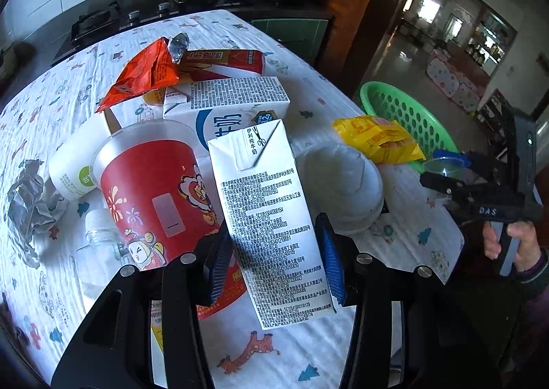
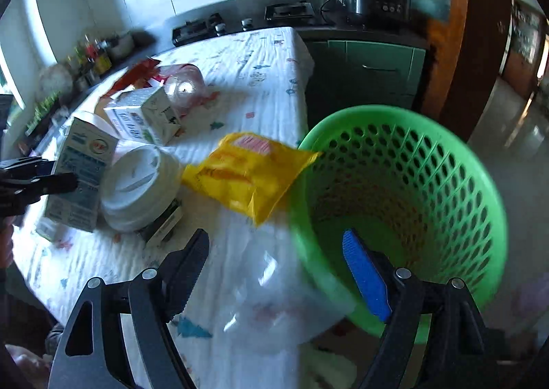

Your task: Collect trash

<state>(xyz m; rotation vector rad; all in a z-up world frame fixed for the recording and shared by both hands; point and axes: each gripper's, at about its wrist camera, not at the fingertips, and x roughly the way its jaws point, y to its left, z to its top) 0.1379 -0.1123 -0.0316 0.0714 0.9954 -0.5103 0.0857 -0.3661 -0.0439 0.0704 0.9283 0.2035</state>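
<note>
Nearest the left wrist camera, the left tongs (image 1: pixel 274 251) are clenched on a white milk carton (image 1: pixel 267 217), black pad on one side and blue pad on the other pressed against its printed faces, the carton standing up between them over the worktop (image 1: pixel 394 245) with its patterned cloth. Just behind the carton lies a red paper cup (image 1: pixel 154 190) on its side, a second milk carton (image 1: pixel 236 104) behind that, an orange wrapper (image 1: pixel 144 77) further back, and a white lidded bowl (image 1: pixel 346 183) to the carton's right. Crumpled foil (image 1: pixel 24 207) sits near the left edge of the cloth. A yellow packet (image 1: pixel 377 138) hangs over the worktop's edge against the green basket (image 1: pixel 405 107).

From the right wrist view, the right tongs (image 2: pixel 274 275) are released and spread wide; a clear plastic piece (image 2: pixel 274 299), blurred, shows between the fingers, and I cannot tell whether either pad touches it. The green basket (image 2: pixel 446 183) stands just beside the worktop (image 2: pixel 240 80), below the blue pad. The yellow packet (image 2: pixel 247 169) rests with one corner on the basket rim. A hand (image 1: pixel 514 245) grips the right tool's handle in the left view
</note>
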